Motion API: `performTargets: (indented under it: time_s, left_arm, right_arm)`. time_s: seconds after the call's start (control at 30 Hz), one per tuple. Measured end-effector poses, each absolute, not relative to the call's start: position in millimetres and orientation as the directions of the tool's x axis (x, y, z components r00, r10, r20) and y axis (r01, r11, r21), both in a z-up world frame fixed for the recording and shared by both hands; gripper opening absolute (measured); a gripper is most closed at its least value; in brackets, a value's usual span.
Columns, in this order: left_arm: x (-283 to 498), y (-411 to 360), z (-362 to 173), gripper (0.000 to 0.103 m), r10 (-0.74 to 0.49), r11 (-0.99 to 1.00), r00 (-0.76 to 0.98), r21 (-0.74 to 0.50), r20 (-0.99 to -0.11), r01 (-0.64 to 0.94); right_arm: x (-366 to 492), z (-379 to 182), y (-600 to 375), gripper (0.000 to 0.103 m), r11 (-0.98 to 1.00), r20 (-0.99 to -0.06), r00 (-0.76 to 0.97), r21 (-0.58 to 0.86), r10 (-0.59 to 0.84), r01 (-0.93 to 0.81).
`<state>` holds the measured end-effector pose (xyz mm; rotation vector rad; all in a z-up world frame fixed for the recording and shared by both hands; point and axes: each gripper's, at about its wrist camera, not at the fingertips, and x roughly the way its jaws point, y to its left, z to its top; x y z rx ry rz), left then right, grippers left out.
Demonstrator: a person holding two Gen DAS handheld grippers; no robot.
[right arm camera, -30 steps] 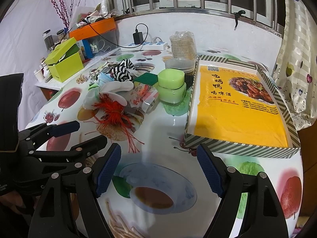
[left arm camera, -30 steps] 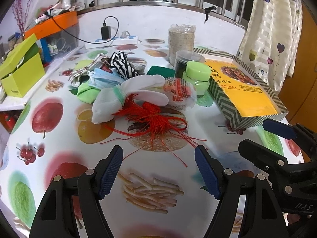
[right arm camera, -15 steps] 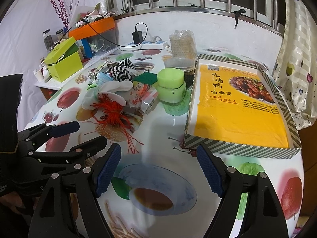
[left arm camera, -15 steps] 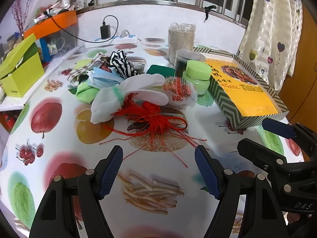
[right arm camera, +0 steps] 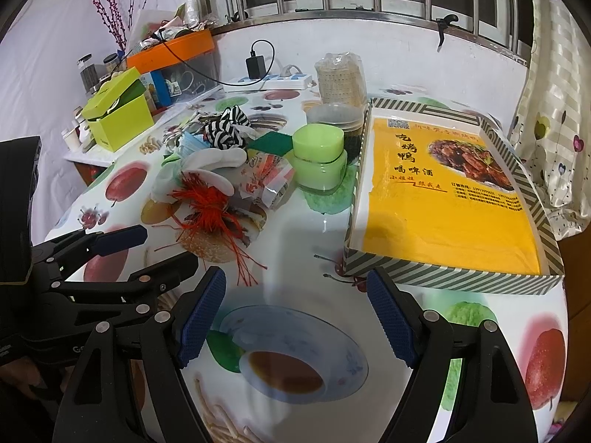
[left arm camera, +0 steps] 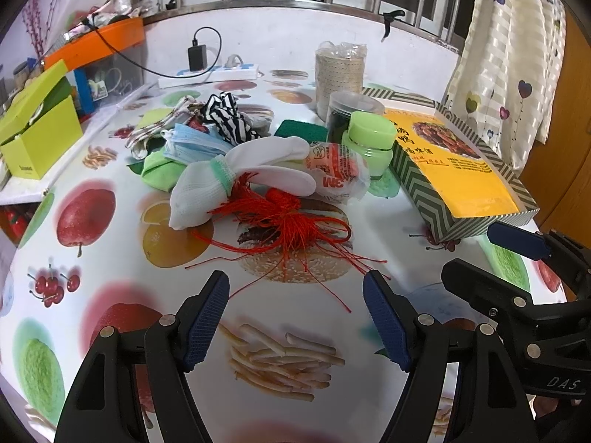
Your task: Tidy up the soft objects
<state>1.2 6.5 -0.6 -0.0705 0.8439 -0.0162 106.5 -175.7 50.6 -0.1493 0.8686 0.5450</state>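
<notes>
Two open claws, left claw (left arm camera: 295, 317) facing red tassel (left arm camera: 291, 221)

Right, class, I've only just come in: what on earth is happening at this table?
A person holds two handheld grippers above a fruit-print table. Both the left gripper and the right gripper are open and hold nothing. Ahead of the left gripper lies a heap of soft things: a red tassel, a white sock, a blue face mask and a striped cloth. To the right lies an open yellow-lined box, which has nothing in it. None of the sorting has been done.
</notes>
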Motion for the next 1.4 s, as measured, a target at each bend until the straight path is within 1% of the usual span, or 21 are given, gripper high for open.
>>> performTargets:
  time_s: [0.37,0.73,1.0,1.2,1.23,1.4]
  left_arm:
    - [1.4,6.9,-0.7,0.075,-0.043,0.997,0.666,-0.069,-0.745,-0.013]
    - [5.2,25.2,2.4,0.075,-0.063,0.992,0.676,-0.121,-0.734,-0.039]
    - [11.1,47.8,8.2,0.075,-0.012,0.991,0.699,-0.101,-0.715,-0.087]
    - [20.5,74.6,9.7,0.075,0.002,0.981,0.701,-0.136,-0.713,-0.141]
    - [21.7,78.5,10.1,0.075,0.004,0.979,0.702,-0.139,-0.712,-0.147]
    - [26.7,89.9,9.6,0.075,0.011,0.977,0.706,-0.142,-0.709,-0.158]
  right_arm:
    - [107.3,51.9,-175.5,0.079,0.854,-0.758,0.52,0.092,0.393,-0.512]
    - [113.2,56.0,-165.9,0.079,0.837,-0.752,0.512,0.095,0.415,-0.539]
    - [116.3,58.2,-150.0,0.079,0.802,-0.744,0.488,0.107,0.456,-0.587]
    - [120.4,54.6,-136.5,0.079,0.776,-0.745,0.45,0.141,0.492,-0.615]
    - [121.3,53.7,-133.6,0.079,0.772,-0.746,0.444,0.146,0.496,-0.619]
    - [125.6,47.8,-121.3,0.068,0.745,-0.75,0.403,0.176,0.525,-0.643]
